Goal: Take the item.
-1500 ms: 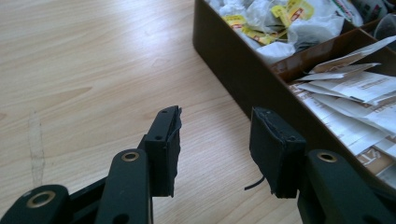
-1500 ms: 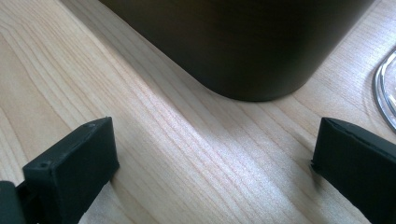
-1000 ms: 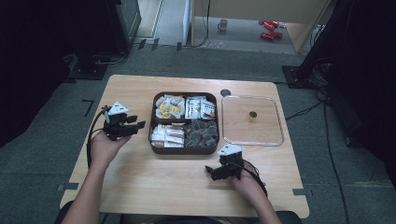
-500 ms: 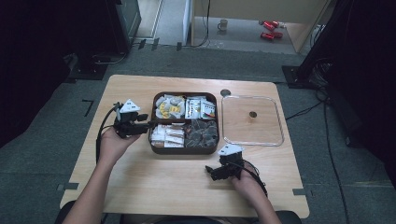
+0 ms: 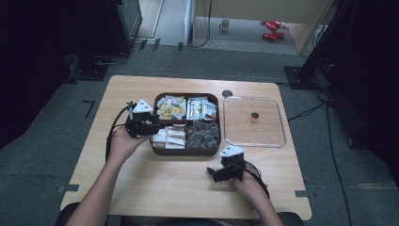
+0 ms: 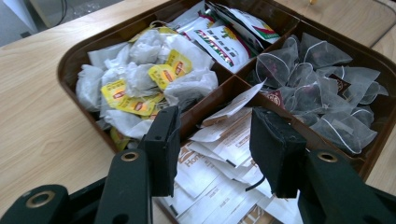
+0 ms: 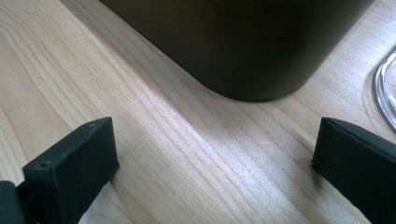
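left tool (image 6: 212, 149), jaws half spread and holding nothing, hovers over the flat paper sachets (image 6: 219, 158) in the brown tray's (image 5: 186, 150) near-left compartment; best to drop squarely and pinch one packet, while right tool (image 7: 212, 172) rests spread on the desk (image 5: 155, 188).

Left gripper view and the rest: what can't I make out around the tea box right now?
- Flat white packets: partly hidden behind the left tongs; print unreadable.
- Brown box, right gripper view: contents hidden behind its dark wall.
- Clear lid: cut off by the right edge.
- High view: packet labels too small.
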